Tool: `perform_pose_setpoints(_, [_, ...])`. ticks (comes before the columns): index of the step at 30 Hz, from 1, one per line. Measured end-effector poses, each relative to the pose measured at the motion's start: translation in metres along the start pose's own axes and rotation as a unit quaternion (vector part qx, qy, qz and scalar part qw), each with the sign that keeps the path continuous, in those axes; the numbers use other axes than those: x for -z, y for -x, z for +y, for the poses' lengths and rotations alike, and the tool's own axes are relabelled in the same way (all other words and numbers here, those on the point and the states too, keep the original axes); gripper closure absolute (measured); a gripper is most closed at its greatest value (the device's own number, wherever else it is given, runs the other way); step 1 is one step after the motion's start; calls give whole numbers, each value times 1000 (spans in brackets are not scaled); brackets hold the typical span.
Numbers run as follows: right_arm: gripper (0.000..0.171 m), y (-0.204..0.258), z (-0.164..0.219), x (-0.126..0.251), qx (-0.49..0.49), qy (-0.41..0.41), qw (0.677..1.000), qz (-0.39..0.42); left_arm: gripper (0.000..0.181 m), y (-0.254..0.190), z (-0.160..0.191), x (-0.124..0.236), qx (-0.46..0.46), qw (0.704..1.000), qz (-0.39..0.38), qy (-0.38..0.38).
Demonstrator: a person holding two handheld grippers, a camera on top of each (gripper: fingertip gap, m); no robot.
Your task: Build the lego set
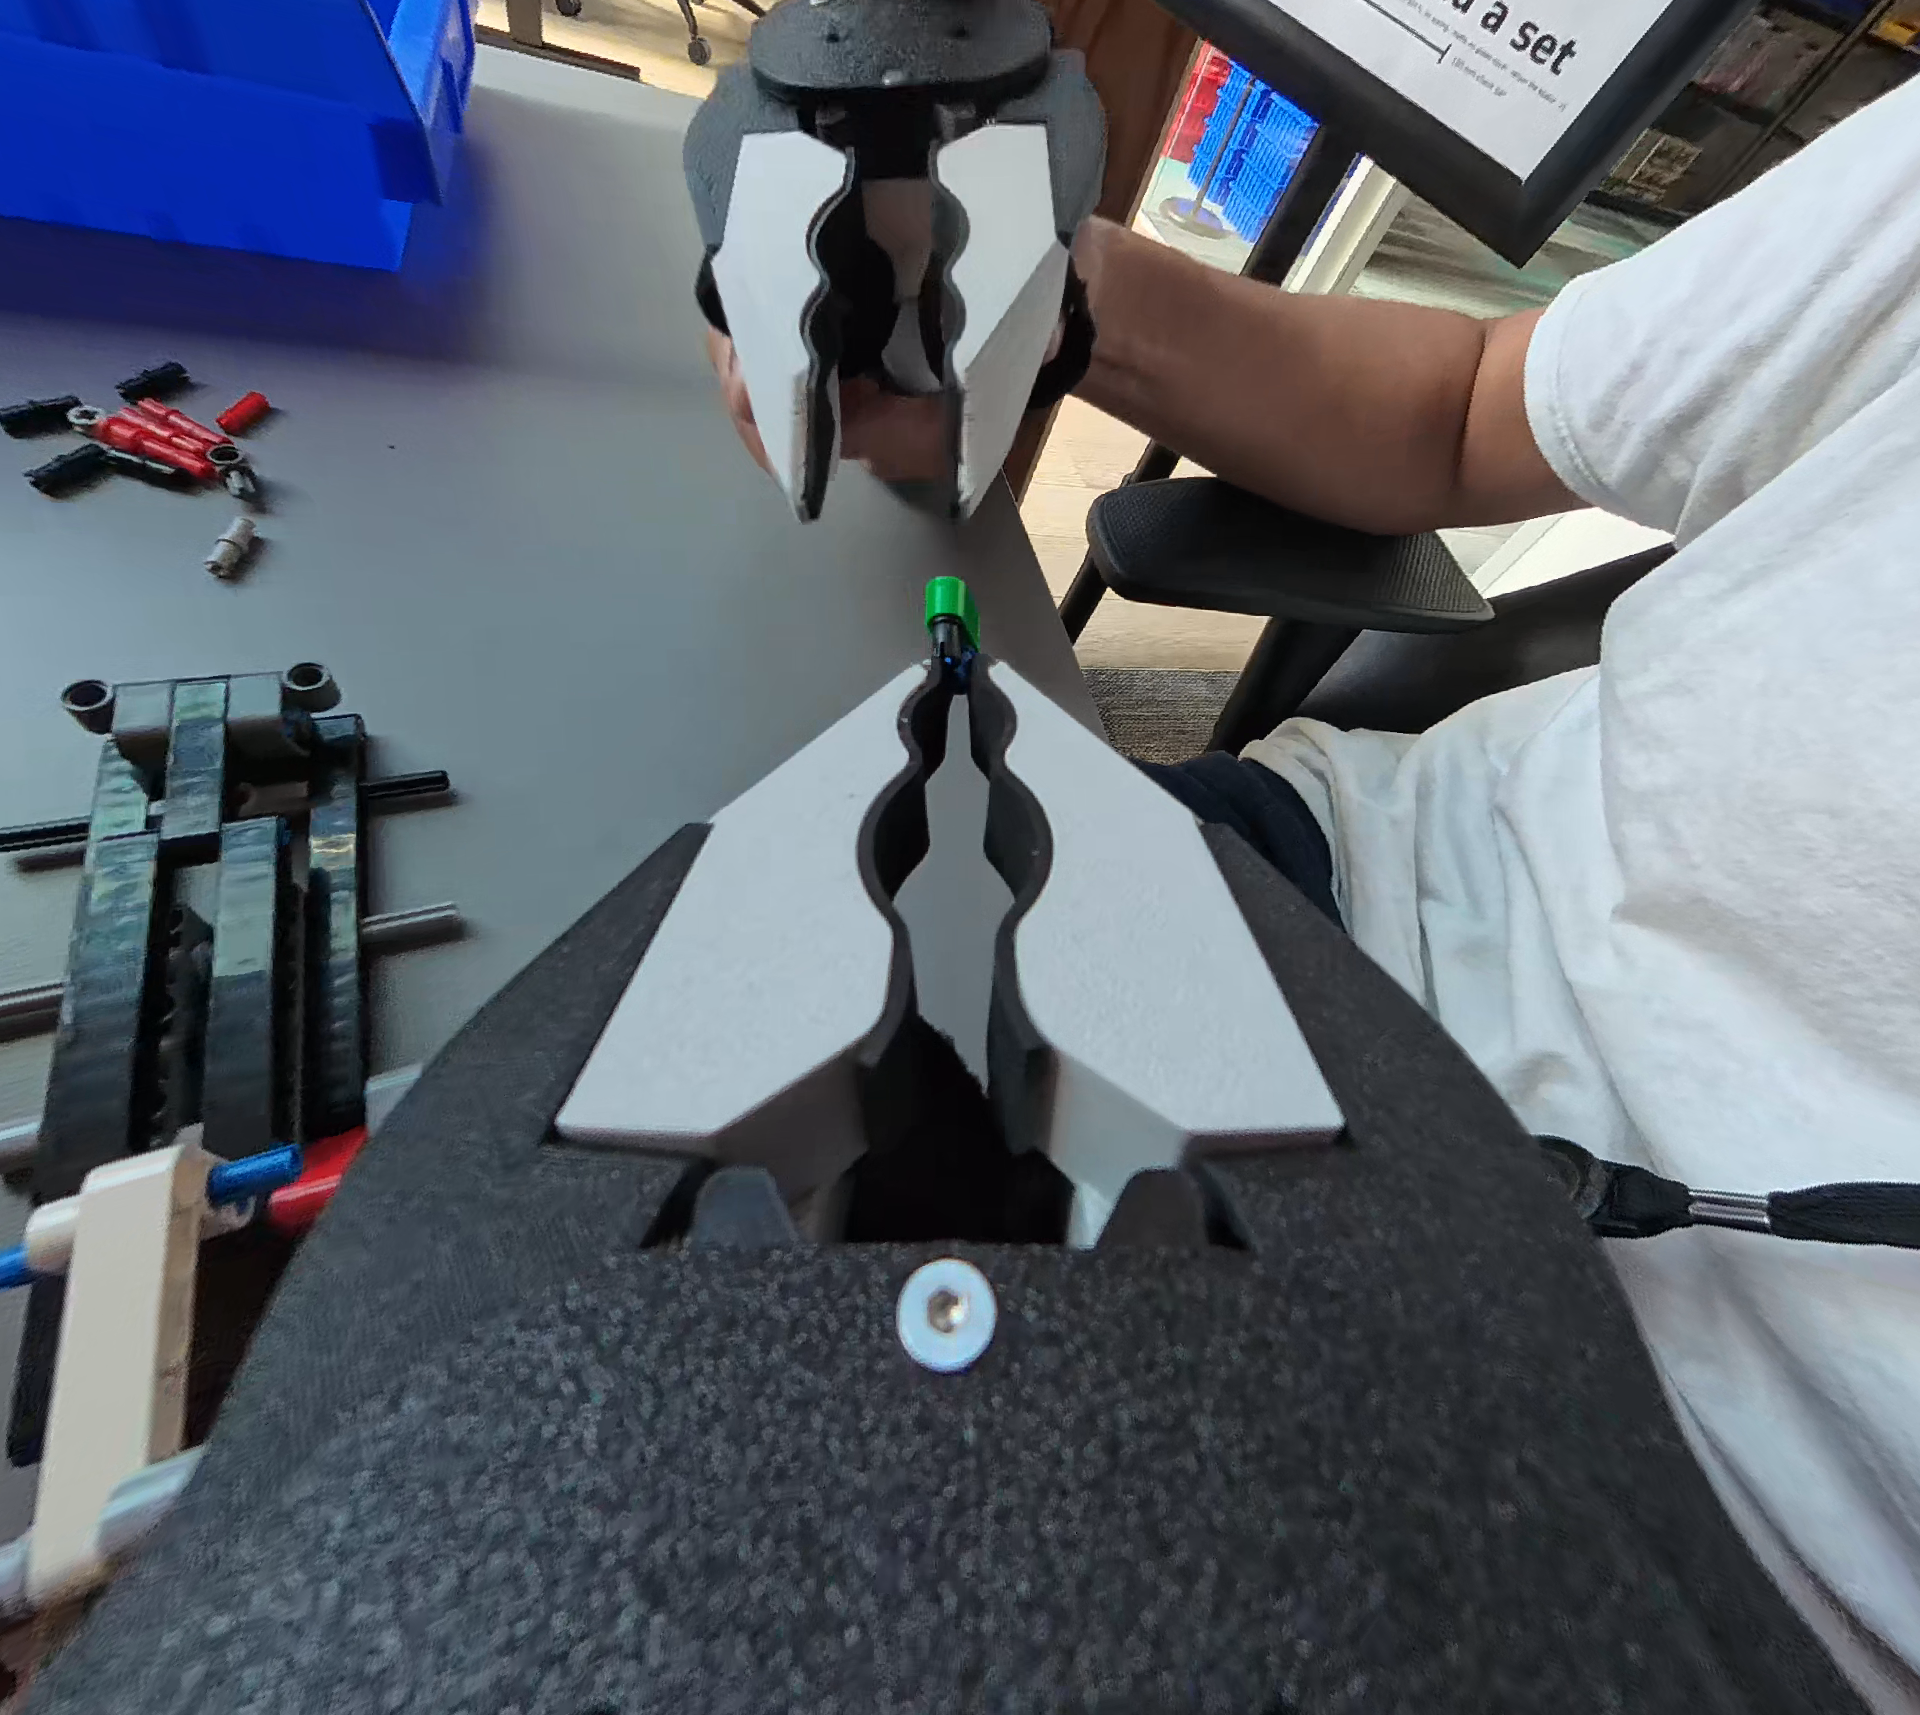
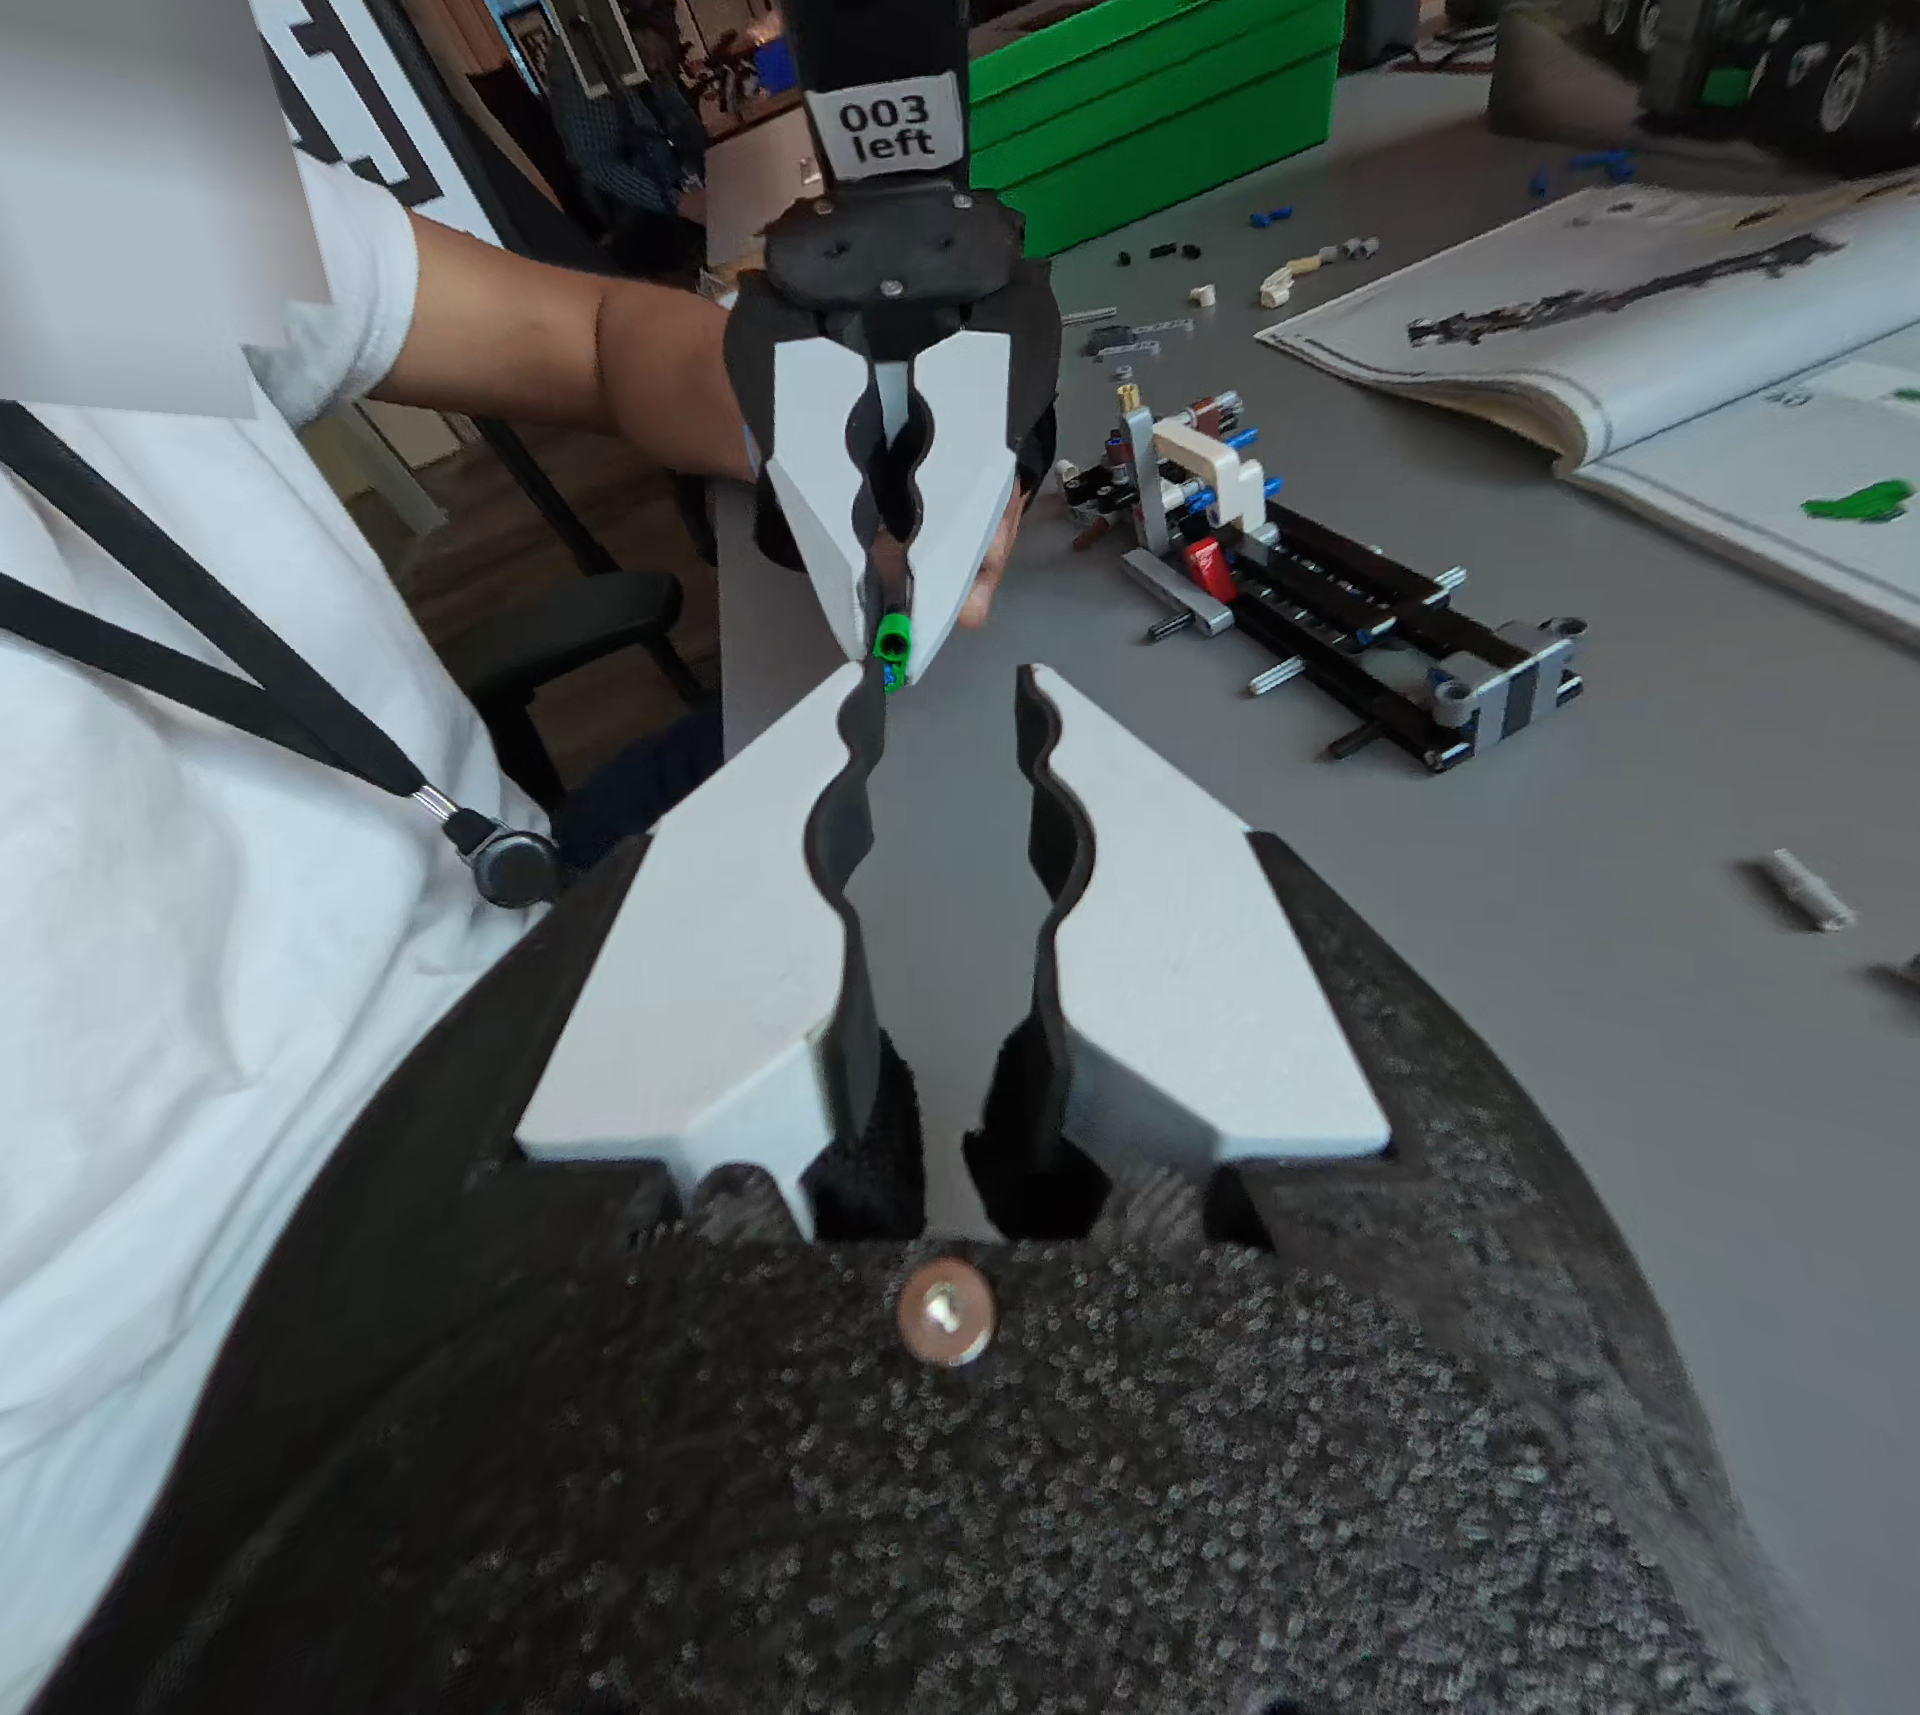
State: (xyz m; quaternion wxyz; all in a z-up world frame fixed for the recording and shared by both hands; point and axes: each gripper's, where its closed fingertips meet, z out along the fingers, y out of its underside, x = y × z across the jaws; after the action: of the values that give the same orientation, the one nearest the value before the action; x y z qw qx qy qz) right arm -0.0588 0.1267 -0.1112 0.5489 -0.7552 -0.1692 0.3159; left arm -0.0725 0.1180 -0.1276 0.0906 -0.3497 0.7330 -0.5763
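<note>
Pinching a green-capped pin (image 1: 948,621) at its very tips, the left gripper (image 1: 954,678) holds it just before the spread right gripper (image 1: 881,507); I'd close squarely on the green end, chassis (image 2: 1340,595) waiting right.

Green-capped pin (image 1: 949,626) protrudes from pinching fingers (image 1: 790,917).

Left gripper (image 1: 954,678) pinched tight at the tips, right gripper (image 2: 945,678) spread apart, facing each other tip to tip
</note>
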Motion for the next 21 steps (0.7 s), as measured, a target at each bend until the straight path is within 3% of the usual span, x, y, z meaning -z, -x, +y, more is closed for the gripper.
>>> perform_pose_setpoints(3, [138, 9, -8, -1, 22, -15, 1000, -1, 179, -1, -3, 4, -3, 1000, 1, -13])
perform_pose_setpoints(7, [133, 16, 6, -15, -18, 25, 999, -10, 179, 0, -1, 5, -37, 999, -20, -11])
perform_pose_setpoints(15, [150, 15, 5, -30, -19, 16, 1000, 0, 178, 2, 2, 7, -73, 996, -47, -1])
perform_pose_setpoints(18, [164, 11, 5, -32, -10, 19, 1000, 11, 179, 2, 3, 7, -78, 996, -46, 2])
perform_pose_setpoints(21, [164, 7, 4, -33, -17, 23, 999, 14, 179, 6, 3, 8, -70, 996, -53, 0])
